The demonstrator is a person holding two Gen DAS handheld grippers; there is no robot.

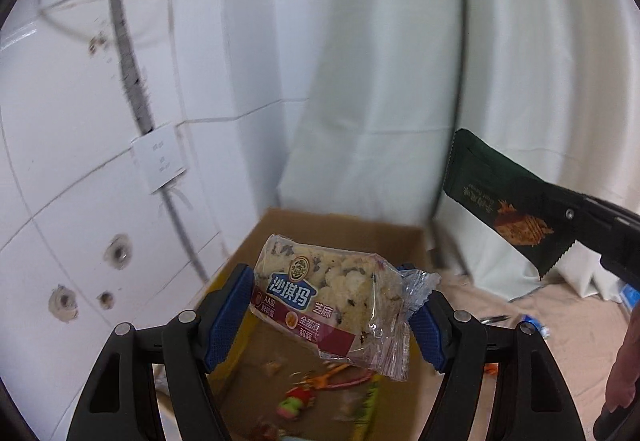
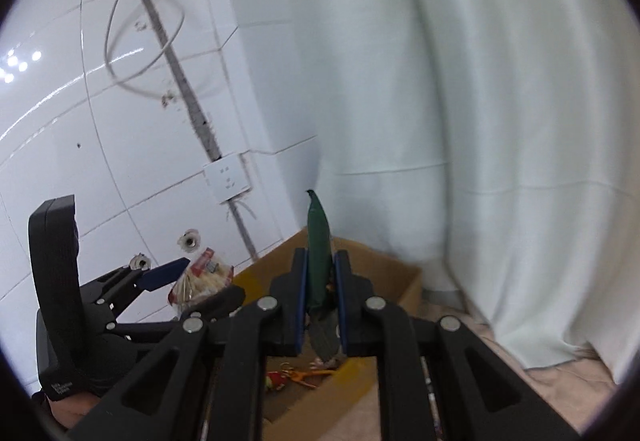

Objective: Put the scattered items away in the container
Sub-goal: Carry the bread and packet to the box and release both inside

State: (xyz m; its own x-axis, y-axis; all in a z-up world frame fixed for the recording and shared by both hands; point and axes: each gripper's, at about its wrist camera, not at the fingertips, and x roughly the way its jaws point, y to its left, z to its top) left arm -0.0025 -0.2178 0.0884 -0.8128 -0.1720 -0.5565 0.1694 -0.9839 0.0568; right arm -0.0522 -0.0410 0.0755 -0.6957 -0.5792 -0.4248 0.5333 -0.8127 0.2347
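- Blue pads (image 1: 224, 321) of the left tongs (image 1: 326, 317) are seen nearest the lens; the jaws are set about a cake-width apart and closed on a clear-wrapped sesame rice cake (image 1: 320, 299), which is held above the open cardboard box (image 1: 352, 227).
- The cake is judged light and crumbly, its film slippery; it is gripped across the block itself, with the crimped end (image 1: 416, 283) lying against the right-hand pad.
- Its long axis is seen running across the jaws, tilted down toward the right, printed face toward the camera.
- The right tongs (image 2: 321, 305) are nearly closed, pinched on a dark green snack packet (image 2: 319, 241), also held over the box.
- That packet is judged thin, limp and light; it is taken near its lower end, so the free end may flop.
- Its long axis points up and away from the jaws, edge-on to the right camera.
- Small colourful items (image 1: 304, 397) are seen lying on the box floor, blurred.
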